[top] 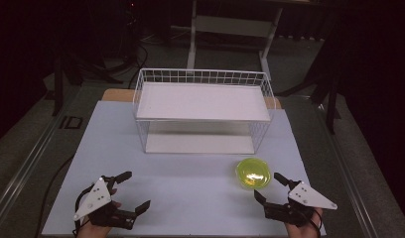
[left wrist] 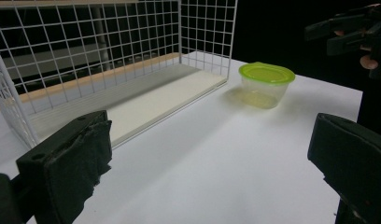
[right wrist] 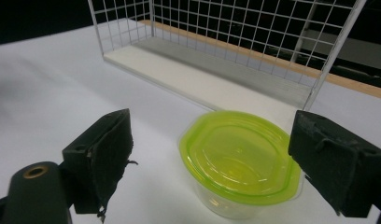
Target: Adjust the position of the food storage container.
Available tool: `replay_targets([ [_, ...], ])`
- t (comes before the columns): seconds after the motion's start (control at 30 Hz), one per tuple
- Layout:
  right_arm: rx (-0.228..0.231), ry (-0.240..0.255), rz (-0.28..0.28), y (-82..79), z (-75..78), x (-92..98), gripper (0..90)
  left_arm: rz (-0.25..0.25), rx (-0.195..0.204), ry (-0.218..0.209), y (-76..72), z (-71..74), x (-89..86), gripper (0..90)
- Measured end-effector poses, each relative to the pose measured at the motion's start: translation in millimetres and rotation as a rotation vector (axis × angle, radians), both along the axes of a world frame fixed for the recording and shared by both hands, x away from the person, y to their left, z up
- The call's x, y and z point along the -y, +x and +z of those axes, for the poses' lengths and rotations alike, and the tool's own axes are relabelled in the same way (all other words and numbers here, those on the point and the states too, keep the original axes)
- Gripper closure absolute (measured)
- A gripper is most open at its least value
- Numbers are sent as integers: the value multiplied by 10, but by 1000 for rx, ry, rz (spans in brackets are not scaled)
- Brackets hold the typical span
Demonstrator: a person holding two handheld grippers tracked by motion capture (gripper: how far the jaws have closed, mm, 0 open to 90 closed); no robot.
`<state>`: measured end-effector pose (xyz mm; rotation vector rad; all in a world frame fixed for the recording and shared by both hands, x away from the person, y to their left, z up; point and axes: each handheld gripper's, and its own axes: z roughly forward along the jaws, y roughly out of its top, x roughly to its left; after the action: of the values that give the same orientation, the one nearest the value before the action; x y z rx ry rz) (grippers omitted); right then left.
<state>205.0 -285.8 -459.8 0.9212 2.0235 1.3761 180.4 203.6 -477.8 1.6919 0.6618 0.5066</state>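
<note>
Your right gripper [top: 270, 187] hangs just short of the green-lidded container [top: 252, 173], jaws spread wide and holding nothing; in the right gripper view the container [right wrist: 240, 158] sits between and a little beyond the 2 pads [right wrist: 109, 149], untouched. It stands upright on the white table [top: 190, 193], just in front of the right end of the wire shelf rack [top: 203, 109]. To take it well, I judge you should ease forward until both pads flank the clear tub below the lid rim, keep the gripper level, then close gently, since thin plastic like this will likely flex or pop its lid. Your left gripper [top: 132, 189], well left of the container, is also wide open and empty; keep it clear. Beyond the container, the rack's lower shelf [right wrist: 216, 88] lies bare.
</note>
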Motion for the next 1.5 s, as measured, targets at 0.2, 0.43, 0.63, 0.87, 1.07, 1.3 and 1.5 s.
replay_targets([
  [0.2,16,5,25,-48,39,-34,136,0,0,-1,0,1,-1,5],
  [0.43,26,-12,79,-93,101,-137,134,4,7,-12,-12,13,-9,4],
  [0.63,75,-31,113,-120,294,-205,130,-2,7,-21,-6,10,-9,4],
  [0.87,106,-24,156,-59,492,-302,117,-13,5,-40,-15,17,-1,4],
  [1.07,113,-16,120,101,562,-259,132,-17,14,-42,-21,23,-4,5],
  [1.3,98,-21,63,284,510,-126,188,-23,14,-52,-23,30,-13,5],
  [1.5,38,-37,0,462,377,36,413,-24,12,-55,-21,29,-13,5],
])
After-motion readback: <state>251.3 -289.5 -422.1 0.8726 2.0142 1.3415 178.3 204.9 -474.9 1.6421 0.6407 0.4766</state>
